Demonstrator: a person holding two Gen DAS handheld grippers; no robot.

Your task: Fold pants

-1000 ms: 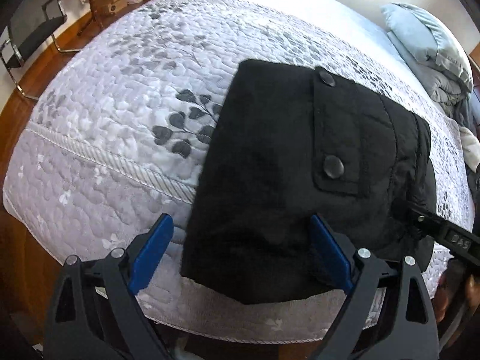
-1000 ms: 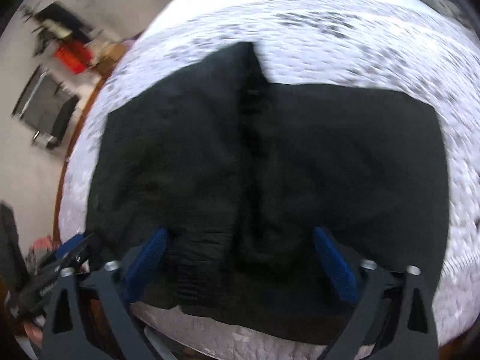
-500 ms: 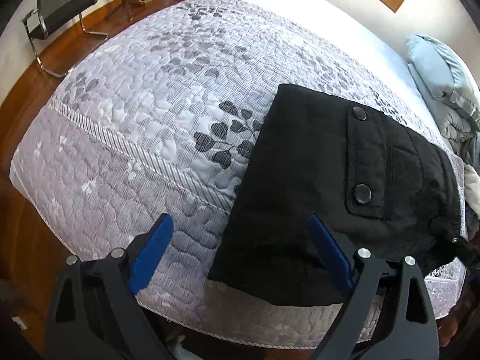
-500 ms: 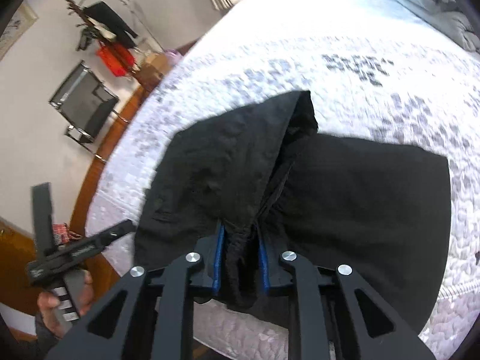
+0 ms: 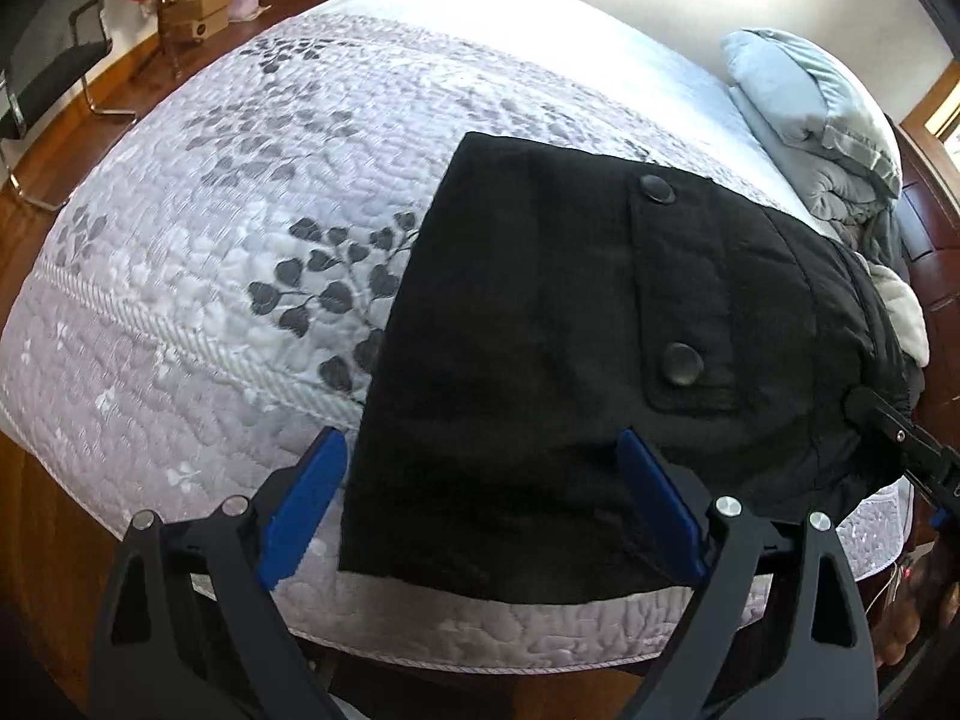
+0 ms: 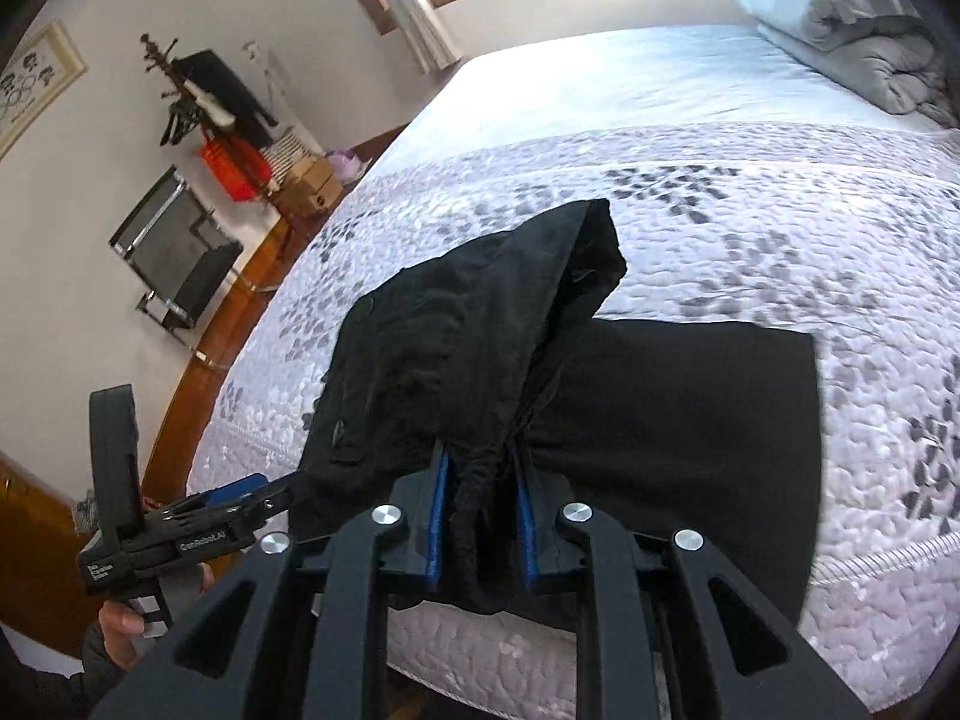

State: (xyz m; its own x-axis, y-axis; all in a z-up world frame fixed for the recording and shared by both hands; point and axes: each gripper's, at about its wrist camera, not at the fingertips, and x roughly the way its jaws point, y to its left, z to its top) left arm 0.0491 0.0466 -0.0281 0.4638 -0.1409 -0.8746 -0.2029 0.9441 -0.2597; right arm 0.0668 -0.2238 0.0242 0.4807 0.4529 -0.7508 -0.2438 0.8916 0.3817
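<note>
"GenRobot.AI" label (image 6: 203, 542) on left hand-held gripper (image 6: 264, 489)

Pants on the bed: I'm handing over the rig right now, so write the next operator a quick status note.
Right tongs: shut on a bunched fold of the black pants, lifting it off the bedspread.
Left tongs: open, holding nothing, hovering at the pants' near edge.
Pants: at the near edge of the bed, partly flat; one side lifted into a peak, pocket flap up.
Done: the fold is gripped and raised.
Left: likely carry the raised part over the flat part, release, smooth.
</note>
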